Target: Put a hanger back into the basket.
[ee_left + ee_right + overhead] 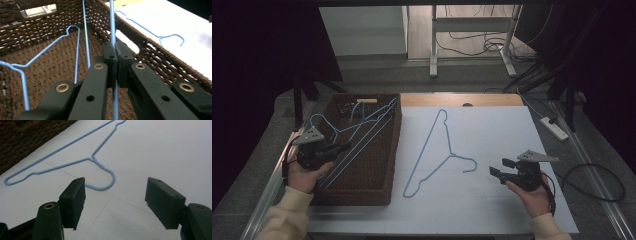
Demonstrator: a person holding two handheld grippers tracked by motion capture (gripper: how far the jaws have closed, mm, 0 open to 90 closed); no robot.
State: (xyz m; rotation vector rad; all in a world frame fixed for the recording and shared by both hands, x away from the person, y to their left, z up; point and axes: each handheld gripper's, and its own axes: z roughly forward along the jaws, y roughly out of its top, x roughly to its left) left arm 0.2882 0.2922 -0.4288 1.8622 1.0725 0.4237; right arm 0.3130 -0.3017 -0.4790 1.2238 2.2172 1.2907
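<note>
A white power strip (554,127) is lying on the grey floor just right of the table's (492,210) far corner. A black cable (597,182) is looping beside it (nearer the camera), and metal frame legs (433,45) are standing beyond the table.

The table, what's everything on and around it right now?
Wire hanger on the sheet: one, light blue, flat beside the basket.
Wire hangers in the basket: several, light blue, exact count unclear; one is clamped.
Wicker basket: one, dark brown, left side.
White sheet: one, covering the table.
Power strip: one, white, on the floor to the right.
Cables: black, on the floor.
Left gripper: black, shut on a basket hanger's wire.
Right gripper: black, open above the sheet.
</note>
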